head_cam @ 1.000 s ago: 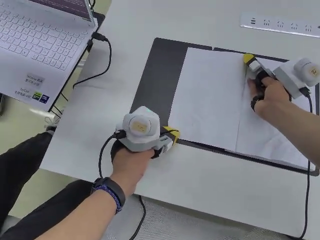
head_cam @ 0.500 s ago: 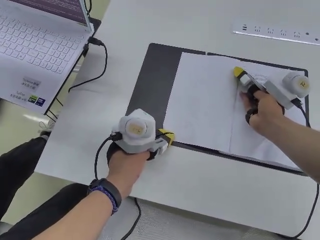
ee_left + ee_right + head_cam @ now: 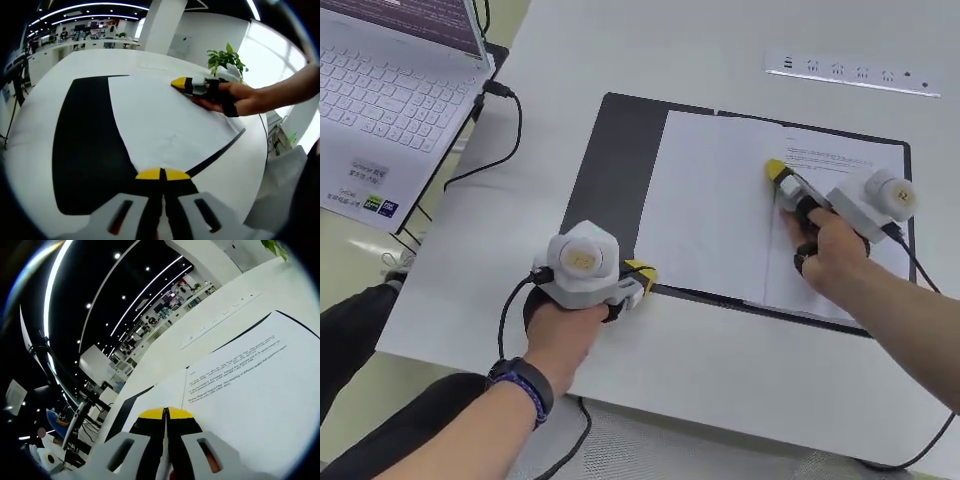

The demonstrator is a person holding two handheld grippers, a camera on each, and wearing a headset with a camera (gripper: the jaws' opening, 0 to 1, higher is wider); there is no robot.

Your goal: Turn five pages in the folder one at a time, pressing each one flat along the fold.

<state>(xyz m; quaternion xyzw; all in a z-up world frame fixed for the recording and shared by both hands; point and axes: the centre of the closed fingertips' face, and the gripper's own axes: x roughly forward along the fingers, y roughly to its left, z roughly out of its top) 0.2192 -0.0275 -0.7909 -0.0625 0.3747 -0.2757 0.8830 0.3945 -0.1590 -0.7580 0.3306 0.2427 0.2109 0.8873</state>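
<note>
An open black folder point(image 3: 617, 160) lies on the white table, a blank turned page point(image 3: 705, 210) on its left half and a printed page point(image 3: 840, 160) on its right. My right gripper point(image 3: 773, 170) is shut, its yellow tips pressed on the paper at the fold. In the left gripper view that gripper point(image 3: 176, 82) rests on the page point(image 3: 160, 125). My left gripper point(image 3: 645, 274) is shut with nothing in it, its tips resting on the folder's near edge point(image 3: 90, 165). The right gripper view looks over the printed page point(image 3: 250, 390) past its closed tips point(image 3: 165, 415).
A white laptop point(image 3: 390, 90) sits at the far left with a black cable point(image 3: 510, 130) running toward the folder. A white power strip point(image 3: 855, 75) lies beyond the folder. Gripper cables trail off the table's near edge.
My right gripper has slid toward me along the fold, pressing the paper. The left gripper holds its place on the folder's near edge. The head camera has shifted.
</note>
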